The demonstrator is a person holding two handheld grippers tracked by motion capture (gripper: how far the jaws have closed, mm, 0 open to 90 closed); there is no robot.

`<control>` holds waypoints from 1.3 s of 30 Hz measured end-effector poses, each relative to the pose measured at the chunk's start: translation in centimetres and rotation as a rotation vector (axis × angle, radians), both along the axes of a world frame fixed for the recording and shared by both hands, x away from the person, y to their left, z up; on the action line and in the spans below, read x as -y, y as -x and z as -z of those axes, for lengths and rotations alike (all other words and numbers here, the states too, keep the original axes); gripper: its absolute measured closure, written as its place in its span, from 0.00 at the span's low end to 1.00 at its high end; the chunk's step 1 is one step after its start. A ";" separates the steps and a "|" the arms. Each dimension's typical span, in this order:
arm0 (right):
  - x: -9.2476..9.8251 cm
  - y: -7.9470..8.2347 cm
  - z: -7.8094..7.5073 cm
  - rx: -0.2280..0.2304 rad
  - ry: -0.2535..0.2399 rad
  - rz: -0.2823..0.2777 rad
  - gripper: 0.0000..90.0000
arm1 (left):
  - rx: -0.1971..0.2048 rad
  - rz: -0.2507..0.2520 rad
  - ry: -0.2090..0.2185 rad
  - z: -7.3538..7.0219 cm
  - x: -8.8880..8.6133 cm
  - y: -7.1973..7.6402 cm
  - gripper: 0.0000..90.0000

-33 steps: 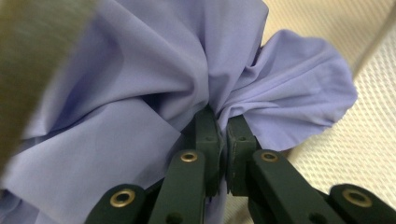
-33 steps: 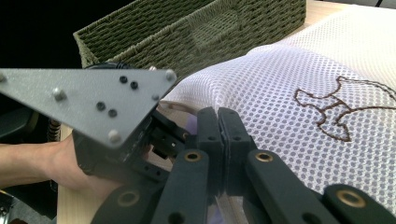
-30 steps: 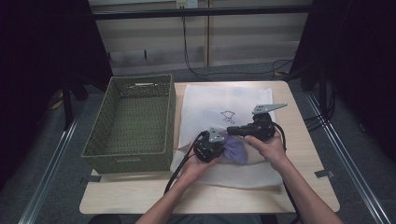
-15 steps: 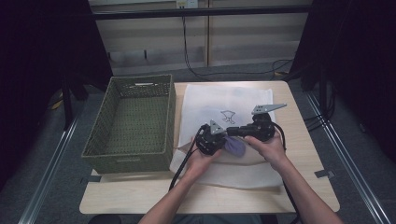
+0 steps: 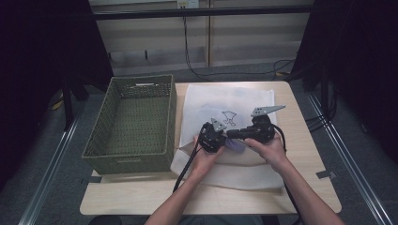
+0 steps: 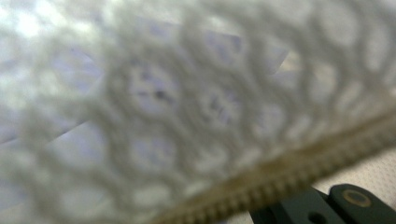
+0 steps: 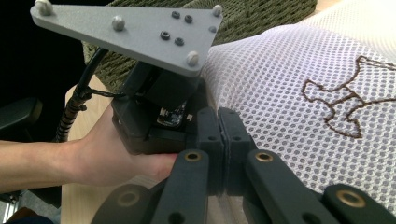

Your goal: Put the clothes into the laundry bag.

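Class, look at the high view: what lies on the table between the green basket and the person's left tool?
Between the green basket and the left tool lies the left edge of the white mesh bag, seen in the high view.

Two bare forearms, no sleeves, each hand carrying black tongs. The left tongs (image 5: 212, 137) wear a small grey three-cornered plate; the right tongs (image 5: 234, 134) carry a larger one studded with pale and dark screws. Black linkage arms show brass-ringed pivots. A ribbed black cable (image 7: 74, 109) trails from the left body.
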State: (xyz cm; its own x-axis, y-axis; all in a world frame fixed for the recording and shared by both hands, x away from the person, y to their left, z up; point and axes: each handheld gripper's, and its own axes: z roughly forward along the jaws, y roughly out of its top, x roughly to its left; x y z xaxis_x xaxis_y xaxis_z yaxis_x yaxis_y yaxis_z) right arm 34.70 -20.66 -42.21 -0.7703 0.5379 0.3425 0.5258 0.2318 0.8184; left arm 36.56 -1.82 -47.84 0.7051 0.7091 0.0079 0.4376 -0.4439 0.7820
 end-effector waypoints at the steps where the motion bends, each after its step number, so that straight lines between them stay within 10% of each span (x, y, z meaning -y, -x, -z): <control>1: 0.0 0.0 0.0 0.000 0.001 -0.002 0.99 | 0.004 -0.007 0.000 0.0 0.0 -0.1 0.96; 16: -0.1 -0.1 0.5 -0.018 0.007 -0.020 0.99 | -0.044 -0.040 0.039 0.9 0.2 -0.4 0.95; 39: 0.4 -0.2 0.5 -0.015 0.003 0.005 0.99 | -0.040 0.118 -0.004 -0.6 -2.0 2.0 0.65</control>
State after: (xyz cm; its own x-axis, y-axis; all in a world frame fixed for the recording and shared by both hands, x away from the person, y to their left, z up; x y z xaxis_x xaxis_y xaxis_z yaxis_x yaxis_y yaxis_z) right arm 34.91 -21.06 -42.75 -0.7624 0.5430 0.3520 0.5390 0.2317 0.8098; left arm 34.58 0.20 -47.24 0.7835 0.6211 -0.0192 0.4129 -0.4972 0.7631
